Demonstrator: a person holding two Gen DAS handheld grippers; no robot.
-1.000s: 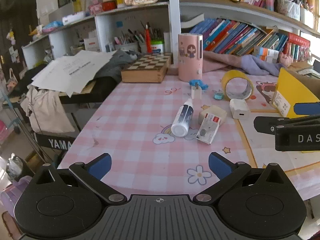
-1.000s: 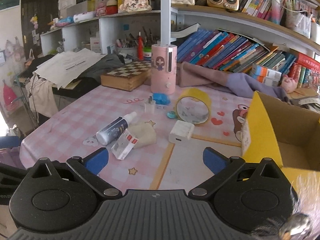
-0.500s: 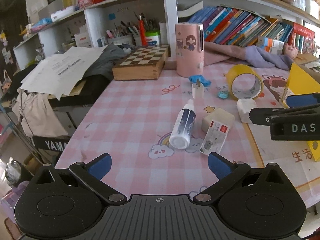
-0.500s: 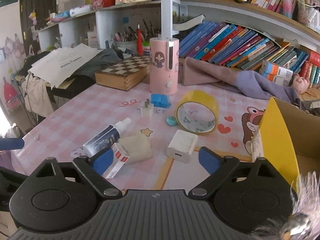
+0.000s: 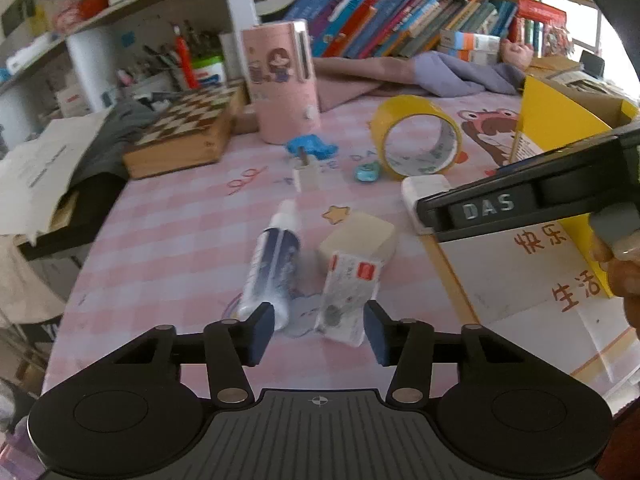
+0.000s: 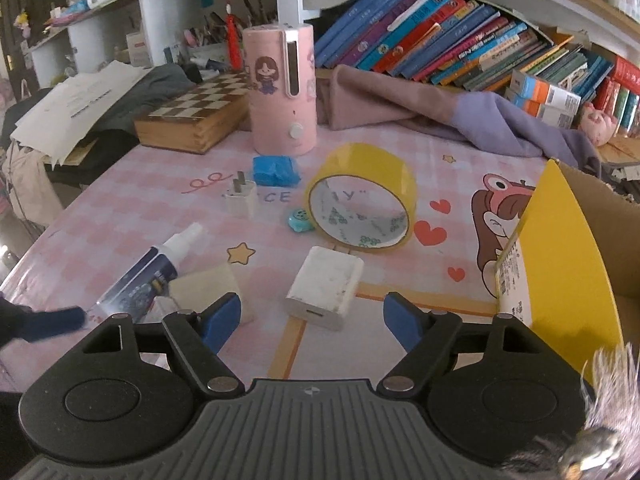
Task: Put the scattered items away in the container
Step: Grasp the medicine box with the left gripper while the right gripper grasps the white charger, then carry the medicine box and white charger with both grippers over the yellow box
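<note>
Nearest the front edge of the table point(image 5: 168, 240), the left gripper point(image 5: 318, 330) has its jaws just narrowed, with nothing pressed between the pads: the base of the spray bottle point(image 5: 272, 264) sits at the left pad and the small packet point(image 5: 348, 296) beside the right one. Which of the two it is after I cannot tell. The right gripper point(image 6: 312, 318) has also been closing and stands fairly wide, hovering just short of the white charger point(image 6: 326, 284), not touching it.

This reads as the approach step for a first pick by each hand. Next, each gripper needs to drop and push forward until its pads straddle one item, then close.

Behind the packet lies a beige block point(image 5: 358, 238). Further back are a small plug point(image 6: 240, 198), a blue wad point(image 6: 276, 170), a tiny teal piece point(image 6: 300, 220) and the tape roll point(image 6: 362, 196). The box point(image 6: 560, 264), yellow-sided and open, stands at the right edge, with nothing seen in the part of its inside that shows
</note>
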